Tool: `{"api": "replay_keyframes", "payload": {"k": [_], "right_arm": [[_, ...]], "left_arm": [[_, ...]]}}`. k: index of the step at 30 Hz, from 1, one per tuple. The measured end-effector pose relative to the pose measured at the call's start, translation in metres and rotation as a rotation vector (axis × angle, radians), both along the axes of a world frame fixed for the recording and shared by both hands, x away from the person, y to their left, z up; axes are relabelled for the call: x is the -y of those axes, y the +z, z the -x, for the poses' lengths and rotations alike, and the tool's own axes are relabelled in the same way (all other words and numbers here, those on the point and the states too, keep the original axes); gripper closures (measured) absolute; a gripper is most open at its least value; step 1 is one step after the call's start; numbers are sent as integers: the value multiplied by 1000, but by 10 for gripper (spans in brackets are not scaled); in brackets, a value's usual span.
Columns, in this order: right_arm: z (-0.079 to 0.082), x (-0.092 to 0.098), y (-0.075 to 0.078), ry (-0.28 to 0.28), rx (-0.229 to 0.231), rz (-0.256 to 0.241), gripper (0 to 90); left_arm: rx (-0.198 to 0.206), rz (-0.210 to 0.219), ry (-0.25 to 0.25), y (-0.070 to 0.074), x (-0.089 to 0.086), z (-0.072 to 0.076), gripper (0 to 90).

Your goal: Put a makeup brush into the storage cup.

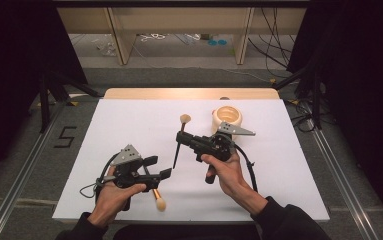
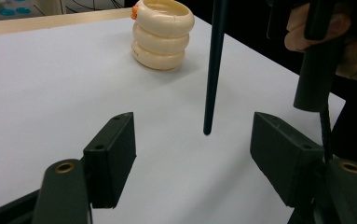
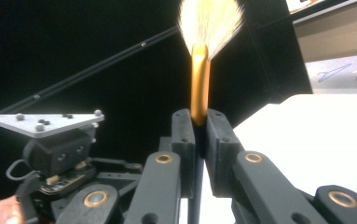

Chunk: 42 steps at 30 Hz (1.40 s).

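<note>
Broadly, a white surface [image 1: 129, 125] takes up most of the high view, with a strip of bare wood along its far edge. Toward the far right of it stands a cream holder [image 1: 227, 119] built of stacked rings, open at the top, with a small orange bit on its rim; in the left gripper view it [image 2: 162, 35] stands well beyond the jaws.

The right gripper [image 1: 181, 137] is held in the person's right hand [image 1: 226, 167] above the middle of the surface, just beside the holder on its near side. Its jaws are pressed together on a makeup brush [image 1: 180, 145]: the pale bristle head points away from the person, and the thin dark handle slants down toward the surface. In the right gripper view the jaws pinch the brush [image 3: 199, 84] at its gold ferrule, with the fanned bristles just above them. In the left gripper view the handle [image 2: 213, 70] hangs with its tip just above the surface, not clearly touching.

The left gripper [image 1: 161, 167], in the left hand [image 1: 114, 192], sits at the near left with its jaws spread wide and nothing between them. A second brush [image 1: 158, 199] lies on the surface just below it, its pale head toward the near edge.
</note>
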State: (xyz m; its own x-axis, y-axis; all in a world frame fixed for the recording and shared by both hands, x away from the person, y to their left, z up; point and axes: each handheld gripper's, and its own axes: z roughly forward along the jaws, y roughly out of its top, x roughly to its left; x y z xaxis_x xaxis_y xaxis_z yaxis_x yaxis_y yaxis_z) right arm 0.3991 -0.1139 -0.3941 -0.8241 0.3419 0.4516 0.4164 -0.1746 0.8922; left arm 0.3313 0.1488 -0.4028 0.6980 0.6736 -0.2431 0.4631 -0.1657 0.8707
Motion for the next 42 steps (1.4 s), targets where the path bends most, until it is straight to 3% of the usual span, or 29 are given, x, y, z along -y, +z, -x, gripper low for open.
{"api": "replay_keyframes", "payload": {"k": [8, 16, 24, 34, 41, 42], "right_arm": [[-11, 15, 2, -58, 43, 53, 834], [-23, 31, 5, -121, 87, 122, 834], [-35, 47, 10, -180, 140, 174, 834], [-48, 65, 10, -235, 112, 221, 834], [-59, 79, 19, -282, 135, 224, 833], [-61, 82, 21, -288, 140, 245, 833]], "left_arm": [[-6, -35, 12, -5, -2, 6, 286], [-10, -30, 8, -11, -4, 10, 260], [-11, -61, 14, -15, -6, 14, 247], [-4, -72, 11, -17, -7, 18, 242], [-3, -101, 30, -20, -9, 20, 241], [-7, -100, 30, -20, -9, 20, 240]]}}
